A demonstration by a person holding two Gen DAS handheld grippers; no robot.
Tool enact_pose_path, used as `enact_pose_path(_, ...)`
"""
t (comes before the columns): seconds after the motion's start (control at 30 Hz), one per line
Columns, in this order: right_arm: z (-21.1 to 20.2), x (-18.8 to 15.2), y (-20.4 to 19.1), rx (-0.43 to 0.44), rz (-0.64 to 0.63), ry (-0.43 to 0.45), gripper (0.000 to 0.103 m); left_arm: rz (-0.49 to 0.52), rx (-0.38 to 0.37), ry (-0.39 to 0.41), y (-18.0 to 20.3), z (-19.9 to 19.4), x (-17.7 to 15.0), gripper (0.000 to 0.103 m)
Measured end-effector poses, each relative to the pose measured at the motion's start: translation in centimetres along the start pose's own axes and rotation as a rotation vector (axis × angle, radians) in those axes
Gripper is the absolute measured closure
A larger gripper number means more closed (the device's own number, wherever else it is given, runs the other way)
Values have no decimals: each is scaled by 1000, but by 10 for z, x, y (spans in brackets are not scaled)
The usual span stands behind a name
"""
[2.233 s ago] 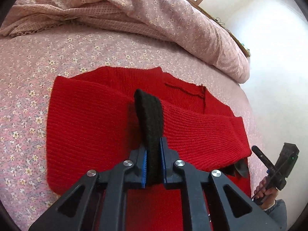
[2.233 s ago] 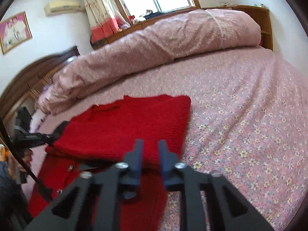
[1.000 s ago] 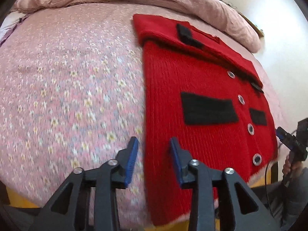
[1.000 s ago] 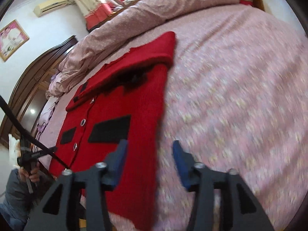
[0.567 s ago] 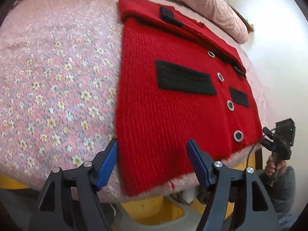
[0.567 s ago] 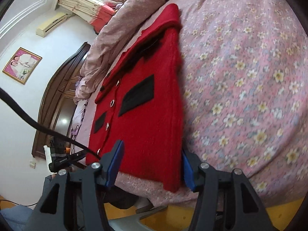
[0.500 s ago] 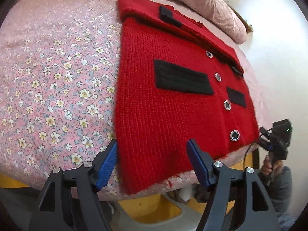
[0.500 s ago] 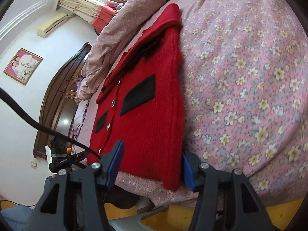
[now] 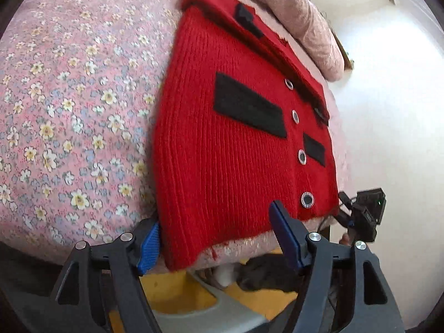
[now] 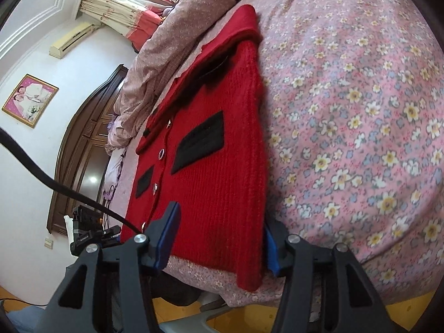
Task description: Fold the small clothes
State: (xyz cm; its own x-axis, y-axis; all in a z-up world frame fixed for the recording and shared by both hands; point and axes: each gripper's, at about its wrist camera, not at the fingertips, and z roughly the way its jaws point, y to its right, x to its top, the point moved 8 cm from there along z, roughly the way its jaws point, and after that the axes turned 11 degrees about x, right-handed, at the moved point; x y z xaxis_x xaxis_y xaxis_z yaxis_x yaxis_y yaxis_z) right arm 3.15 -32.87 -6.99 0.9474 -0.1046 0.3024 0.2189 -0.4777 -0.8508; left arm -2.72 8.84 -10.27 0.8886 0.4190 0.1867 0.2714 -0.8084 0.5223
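Note:
A small red knit cardigan [image 9: 222,144] with black pocket flaps and round buttons lies flat on the floral bedspread, its far end folded over. It also shows in the right wrist view [image 10: 222,177]. My left gripper [image 9: 219,238] is open, its blue pads on either side of the hem's left corner at the bed edge. My right gripper [image 10: 219,238] is open, its pads on either side of the hem's right corner. The cloth lies between the jaws, ungripped.
The pink floral bedspread [image 9: 69,111] covers the bed; a bunched quilt [image 10: 177,27] lies at the far end. The bed edge drops to a yellow floor [image 9: 180,297]. A dark wooden wardrobe [image 10: 80,149] stands to the left.
Both grippers let go of the folded-over part, drew back to the near hem and opened wide. In the last half second they moved closer around the hem corners.

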Motion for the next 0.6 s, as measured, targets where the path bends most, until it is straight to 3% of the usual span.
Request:
enact_pose_path(0.17, 15, 3, -6, -13, -14, -4, 48, -42, -30, 50, 1, 3, 24, 37)
enact_pose_path(0.3, 12, 4, 3, -40, -2, 9, 85, -66, -58, 38, -7, -2, 16, 38)
enact_pose_path(0.37, 8, 5, 8, -42, 19, 22, 91, -82, -56, 36, -10, -6, 10, 42)
enact_pose_path(0.4, 6, 6, 9, -38, 27, 32, 92, -79, -30, 41, -12, -6, 10, 51)
enact_pose_path(0.43, 6, 5, 8, -36, 27, 38, 92, -73, -1, 45, -14, -5, 10, 71)
enact_pose_path(0.5, 8, 9, 3, -37, 9, 47, 93, -60, 74, 41, -20, -2, 12, 99)
enact_pose_path(0.6, 12, 16, -9, -28, -32, 56, 93, -75, 54, 49, -20, -2, 17, 100)
